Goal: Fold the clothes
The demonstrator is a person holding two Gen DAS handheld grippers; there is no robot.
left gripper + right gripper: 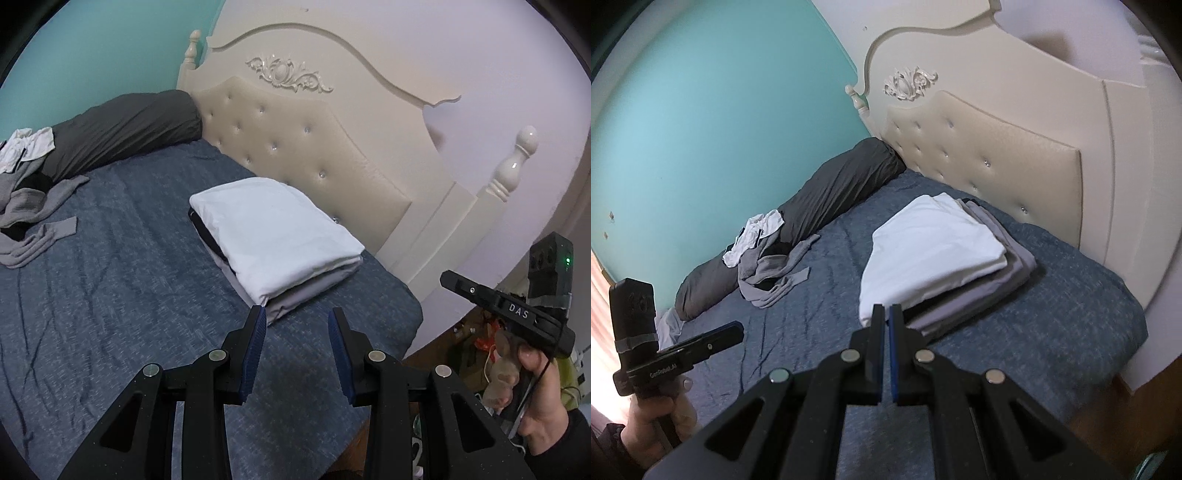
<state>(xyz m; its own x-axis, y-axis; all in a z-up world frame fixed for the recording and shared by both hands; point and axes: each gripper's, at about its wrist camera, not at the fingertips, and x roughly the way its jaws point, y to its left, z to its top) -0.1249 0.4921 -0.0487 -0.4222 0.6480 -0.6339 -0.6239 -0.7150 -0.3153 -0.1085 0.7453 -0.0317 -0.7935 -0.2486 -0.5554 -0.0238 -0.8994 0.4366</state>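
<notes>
Left tongs [297, 314] open, right tongs [885, 310] closed, empty — handle labels "DAS", "GenRobot.AI".

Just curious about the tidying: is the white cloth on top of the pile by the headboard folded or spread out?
Folded: the white cloth lies as a neat flat rectangle, doubled edges showing.

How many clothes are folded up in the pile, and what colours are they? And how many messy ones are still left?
Folded, white: 1
Folded, grey: at least 2, the edges are hard to tell apart
Unfolded, white: 1
Unfolded, grey: at least 1, it's a tangle
Total: at least 5
</notes>
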